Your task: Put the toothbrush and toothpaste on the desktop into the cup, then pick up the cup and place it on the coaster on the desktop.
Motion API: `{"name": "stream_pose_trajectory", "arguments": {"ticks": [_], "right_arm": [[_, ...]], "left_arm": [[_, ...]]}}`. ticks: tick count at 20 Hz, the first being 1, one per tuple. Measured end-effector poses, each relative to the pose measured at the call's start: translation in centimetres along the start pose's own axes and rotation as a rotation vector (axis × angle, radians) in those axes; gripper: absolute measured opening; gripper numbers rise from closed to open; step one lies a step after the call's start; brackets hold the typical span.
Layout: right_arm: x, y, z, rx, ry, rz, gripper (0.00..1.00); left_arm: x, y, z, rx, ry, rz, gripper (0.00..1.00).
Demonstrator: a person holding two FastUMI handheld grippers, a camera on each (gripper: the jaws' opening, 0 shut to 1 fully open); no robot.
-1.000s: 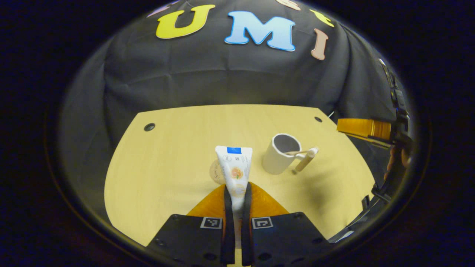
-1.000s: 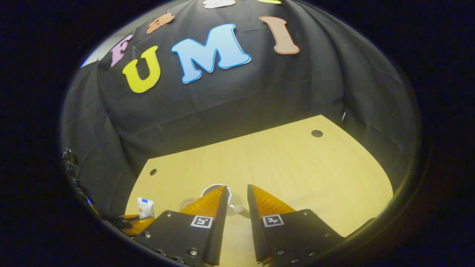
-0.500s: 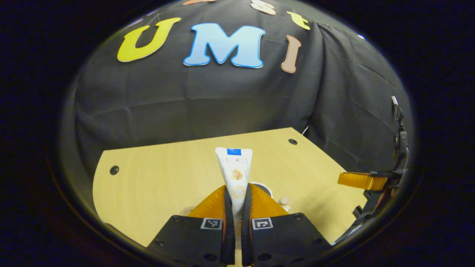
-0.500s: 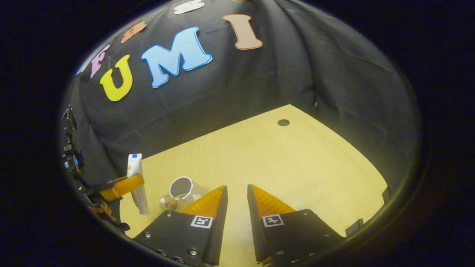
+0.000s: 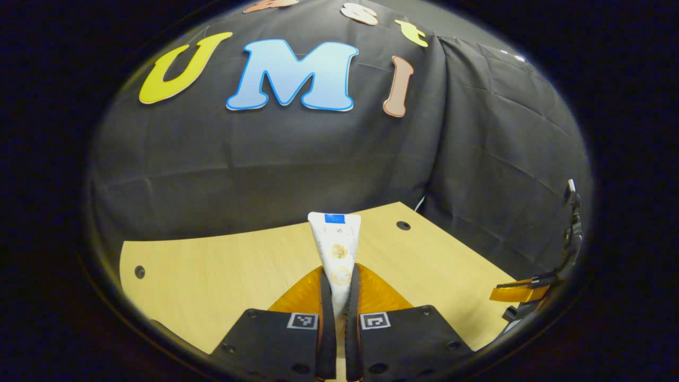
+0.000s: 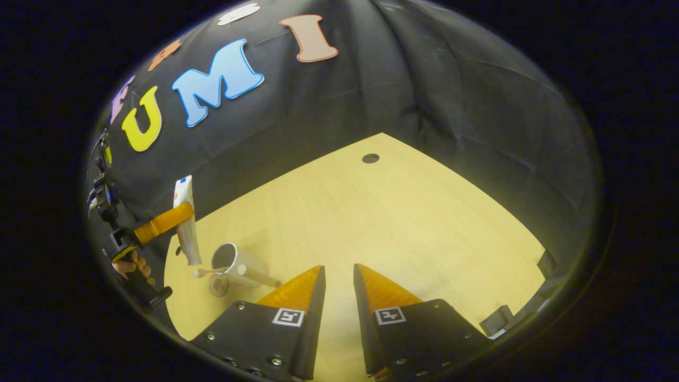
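My left gripper [image 5: 339, 289] is shut on a white toothpaste tube [image 5: 335, 244], which stands upright between its fingers above the wooden desktop [image 5: 212, 276]. In the right gripper view the toothpaste tube [image 6: 185, 223] hangs in the left gripper [image 6: 162, 223], its lower end just above and left of the white cup [image 6: 233, 260]. A toothbrush [image 6: 238, 271] rests slanted against the cup's front. A small round coaster [image 6: 218, 286] lies by the cup's base. My right gripper [image 6: 338, 271] is open and holds nothing, to the right of the cup.
The desktop [image 6: 403, 223] has small dark holes [image 6: 370, 158] near its far corners. Black cloth walls close in behind and to the sides. A hand [image 6: 130, 265] holds the left gripper. The right gripper [image 5: 522, 292] shows at the desktop's right edge.
The left gripper has lifted and tilted the toothpaste upright, so the cup dropped out of its view. The right gripper has drawn back from the cup, still open.
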State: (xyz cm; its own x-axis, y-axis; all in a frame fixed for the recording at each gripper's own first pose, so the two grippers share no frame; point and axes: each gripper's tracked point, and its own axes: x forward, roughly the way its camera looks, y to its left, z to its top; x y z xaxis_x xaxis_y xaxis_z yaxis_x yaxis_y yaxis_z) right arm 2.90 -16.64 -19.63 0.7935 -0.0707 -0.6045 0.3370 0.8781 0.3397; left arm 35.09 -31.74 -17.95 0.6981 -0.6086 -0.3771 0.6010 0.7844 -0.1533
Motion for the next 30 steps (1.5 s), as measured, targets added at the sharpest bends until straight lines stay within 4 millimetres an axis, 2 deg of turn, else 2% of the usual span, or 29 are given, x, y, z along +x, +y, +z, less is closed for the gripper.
{"name": "stream_pose_trajectory", "arguments": {"ticks": [2, 7, 9, 12, 13, 15, 17, 22, 23, 25, 26, 30], "right_arm": [[-0.5, -1.5, -0.3, 0.014, 0.009, -0.021, 0.34], [-1.8, -4.4, -0.8, 0.023, 0.022, -0.077, 0.34], [-2.0, -5.2, -1.0, 0.021, 0.031, -0.093, 0.34], [-2.3, -5.6, -1.3, 0.012, 0.044, -0.104, 0.34], [-2.2, -5.6, -1.4, 0.010, 0.050, -0.103, 0.34], [-2.1, -5.2, -1.5, 0.009, 0.061, -0.099, 0.34], [-1.8, -4.5, -1.4, -0.001, 0.063, -0.090, 0.34], [-1.4, -2.4, -0.9, -0.041, 0.062, -0.060, 0.34], [-1.3, -2.0, -0.9, -0.048, 0.060, -0.056, 0.34], [-1.1, -1.5, -1.1, -0.059, 0.066, -0.049, 0.34], [-1.1, -1.3, -1.2, -0.062, 0.069, -0.047, 0.35], [-1.1, -0.8, -1.8, -0.067, 0.078, -0.041, 0.34]], "left_arm": [[1.2, -0.3, -0.3, -0.024, -0.002, -0.003, 0.14], [3.9, 1.3, -1.9, -0.067, 0.004, 0.032, 0.14], [4.4, 2.0, -3.0, -0.077, 0.009, 0.058, 0.14], [4.6, 1.7, -4.1, -0.086, 0.009, 0.069, 0.15], [4.6, 1.6, -4.2, -0.081, 0.003, 0.070, 0.15], [4.3, 1.2, -4.2, -0.056, -0.013, 0.088, 0.25], [4.2, 1.2, -4.4, -0.024, -0.016, 0.121, 0.29], [2.8, 0.4, -4.6, 0.002, -0.042, 0.127, 0.34], [2.7, 0.3, -5.0, -0.003, -0.032, 0.120, 0.38], [2.3, 0.6, -5.1, -0.005, -0.032, 0.134, 0.29], [2.2, 0.7, -5.3, -0.009, -0.031, 0.135, 0.34], [1.8, 1.1, -6.0, -0.013, -0.021, 0.145, 0.34]]}}
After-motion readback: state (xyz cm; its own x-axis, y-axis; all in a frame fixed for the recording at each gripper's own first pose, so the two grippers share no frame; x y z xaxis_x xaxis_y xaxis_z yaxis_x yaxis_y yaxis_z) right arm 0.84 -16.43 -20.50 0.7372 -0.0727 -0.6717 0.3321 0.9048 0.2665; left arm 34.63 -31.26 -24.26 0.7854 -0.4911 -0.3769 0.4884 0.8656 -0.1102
